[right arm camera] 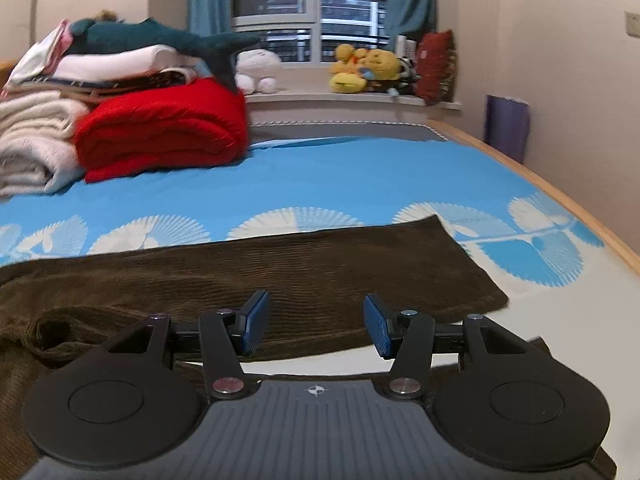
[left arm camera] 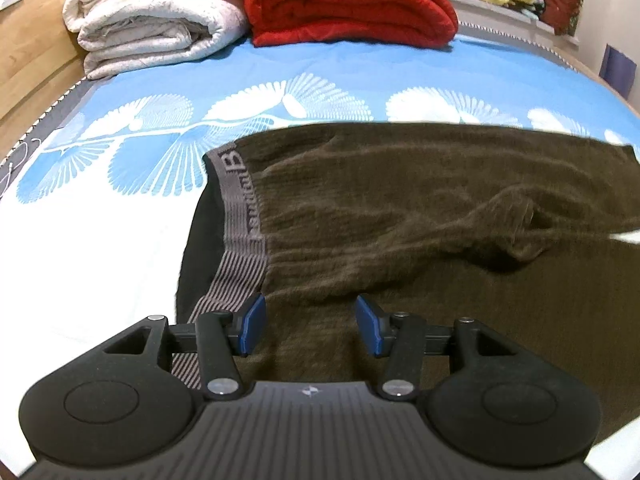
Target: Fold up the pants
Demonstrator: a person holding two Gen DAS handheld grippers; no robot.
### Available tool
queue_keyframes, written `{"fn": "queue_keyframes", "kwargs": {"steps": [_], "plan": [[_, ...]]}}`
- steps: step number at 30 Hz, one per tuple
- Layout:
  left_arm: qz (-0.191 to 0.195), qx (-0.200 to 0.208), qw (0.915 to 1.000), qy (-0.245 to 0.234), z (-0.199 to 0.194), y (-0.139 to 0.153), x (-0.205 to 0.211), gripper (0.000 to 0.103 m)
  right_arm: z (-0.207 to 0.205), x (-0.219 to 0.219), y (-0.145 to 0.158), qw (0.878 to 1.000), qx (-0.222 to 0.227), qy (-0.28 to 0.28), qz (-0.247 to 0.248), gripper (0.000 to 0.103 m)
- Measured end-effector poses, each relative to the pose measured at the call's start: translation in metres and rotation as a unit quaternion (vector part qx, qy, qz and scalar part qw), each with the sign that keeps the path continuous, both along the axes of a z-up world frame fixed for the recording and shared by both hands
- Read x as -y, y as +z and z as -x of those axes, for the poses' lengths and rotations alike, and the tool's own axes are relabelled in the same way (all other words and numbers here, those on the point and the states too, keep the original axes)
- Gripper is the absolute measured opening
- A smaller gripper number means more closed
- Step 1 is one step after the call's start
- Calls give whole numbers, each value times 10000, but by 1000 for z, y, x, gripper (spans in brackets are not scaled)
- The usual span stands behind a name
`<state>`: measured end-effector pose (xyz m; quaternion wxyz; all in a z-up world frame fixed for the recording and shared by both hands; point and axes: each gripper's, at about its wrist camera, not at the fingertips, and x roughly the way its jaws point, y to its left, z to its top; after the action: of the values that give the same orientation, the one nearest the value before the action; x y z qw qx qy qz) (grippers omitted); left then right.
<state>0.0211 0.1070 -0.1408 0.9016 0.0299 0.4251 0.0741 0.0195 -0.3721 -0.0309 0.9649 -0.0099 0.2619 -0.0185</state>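
The pants (left arm camera: pixel 400 220) lie spread flat across the blue bedsheet (left arm camera: pixel 320 68). Your left gripper (left arm camera: pixel 308 326) and right gripper (right arm camera: pixel 316 326) both hover with jaws apart, grasping nothing. Pinch waistband (left arm camera: pixel 240 200) and hem edges squarely before lifting. Only the left view shows the waistband; only the right shows the far leg's hem (right arm camera: pixel 472 256), and the near leg probably lies below it.

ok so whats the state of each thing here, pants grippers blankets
pants: spread flat on the bed, legs apart, not folded yet
left gripper: open, empty, over the waist end
right gripper: open, empty, over the legs
red blanket: folded
white blanket: folded
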Motion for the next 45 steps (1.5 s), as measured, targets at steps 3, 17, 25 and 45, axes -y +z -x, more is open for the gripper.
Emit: {"fn": "queue_keyframes", "kwargs": {"steps": [3,17,25,45], "plan": [[27,199,9998,9,-5,7,5,42,-10,-11,0,10000,-39,77,-23,49],[181,609,9979,128,-107,24,-18,3,-36,-34,5,9976,-155,623,-254,4],[-597,287,9977,107,-206,-28,-38,68,-44,-18,-2,9952,-682,547,-434,8],[-1652,252,9729,-1599,-176,3,5,2,-43,21,-3,9953,-867,254,-362,8]]}}
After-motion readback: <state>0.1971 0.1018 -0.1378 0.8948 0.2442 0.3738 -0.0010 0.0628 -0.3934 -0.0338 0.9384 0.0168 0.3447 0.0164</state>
